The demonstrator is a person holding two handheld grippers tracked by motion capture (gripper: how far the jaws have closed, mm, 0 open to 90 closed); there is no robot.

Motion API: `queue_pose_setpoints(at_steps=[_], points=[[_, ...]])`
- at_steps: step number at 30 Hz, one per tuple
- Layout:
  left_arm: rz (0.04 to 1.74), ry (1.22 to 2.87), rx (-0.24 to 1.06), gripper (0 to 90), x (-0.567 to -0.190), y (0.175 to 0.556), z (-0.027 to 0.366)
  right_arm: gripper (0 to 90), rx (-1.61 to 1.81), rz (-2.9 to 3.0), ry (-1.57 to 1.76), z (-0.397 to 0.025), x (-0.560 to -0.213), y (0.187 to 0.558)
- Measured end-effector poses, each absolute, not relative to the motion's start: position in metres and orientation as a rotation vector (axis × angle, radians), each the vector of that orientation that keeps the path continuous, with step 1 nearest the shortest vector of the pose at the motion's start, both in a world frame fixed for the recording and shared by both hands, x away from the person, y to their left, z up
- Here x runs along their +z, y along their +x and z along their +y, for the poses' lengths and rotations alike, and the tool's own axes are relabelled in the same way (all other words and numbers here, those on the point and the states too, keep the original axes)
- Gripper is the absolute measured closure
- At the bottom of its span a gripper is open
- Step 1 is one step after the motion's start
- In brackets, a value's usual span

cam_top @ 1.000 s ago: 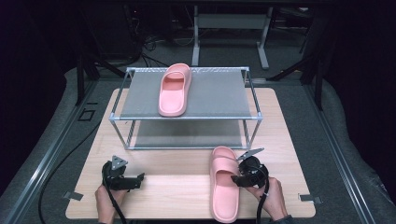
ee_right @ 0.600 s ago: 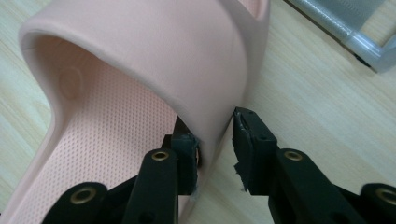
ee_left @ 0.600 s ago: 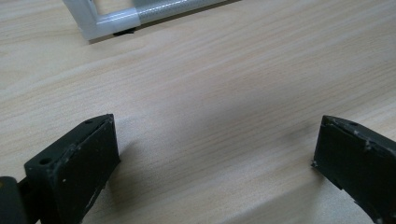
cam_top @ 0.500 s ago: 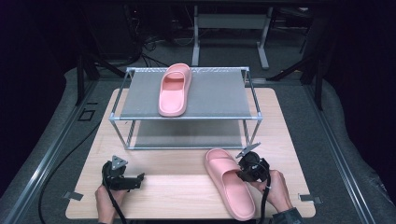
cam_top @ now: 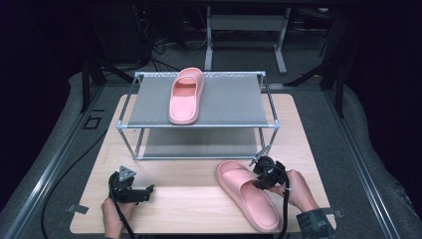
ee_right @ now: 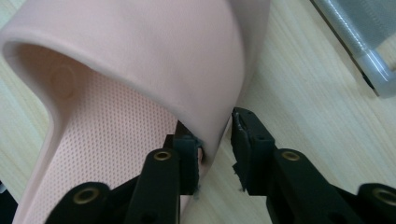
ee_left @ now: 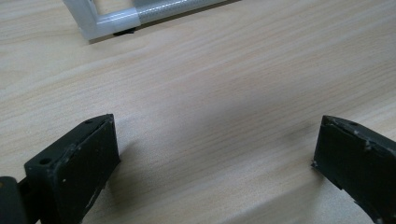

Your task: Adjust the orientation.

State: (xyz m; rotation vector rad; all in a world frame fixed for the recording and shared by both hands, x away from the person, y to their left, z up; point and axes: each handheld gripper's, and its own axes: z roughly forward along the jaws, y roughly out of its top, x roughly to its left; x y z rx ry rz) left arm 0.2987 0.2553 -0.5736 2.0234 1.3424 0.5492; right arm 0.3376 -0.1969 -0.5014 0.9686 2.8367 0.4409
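slipper [cam_top: 247, 195] on the table [cam_top: 199, 209], side wall caught between the right tongs [cam_top: 261, 182].

nearest, at about 7 o'clock on the table, the left tongs [cam_top: 144, 191] rest with jaws spread wide over bare wood. at about 5 o'clock the pink slipper lies flat, turned diagonally, toe toward 11 o'clock; the right tongs sit against its 3 o'clock edge, one jaw inside the strap opening and one outside, nearly closed on the strap's wall, though a thin gap shows at the outer jaw. farther off, at 12 o'clock, a second slipper [cam_top: 186, 95] lies on the top shelf of the metal rack [cam_top: 234, 102].
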Motion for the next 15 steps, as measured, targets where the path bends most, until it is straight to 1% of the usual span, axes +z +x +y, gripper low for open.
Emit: queue_pose_setpoints(at_steps=[3,10,15], points=[[1.342,2.023,0.549,0.0,-0.574,0.299,0.255,76.8,0.378,2.835,0.924,-0.193,-0.499,0.338],[1.342,2.023,0.549,0.0,-0.574,0.299,0.255,78.3,0.338,2.842,0.73,-0.186,-0.499,0.341],[1.342,2.024,0.549,0.0,-0.574,0.299,0.255,74.9,0.324,2.909,0.741,-0.183,-0.498,0.351]])
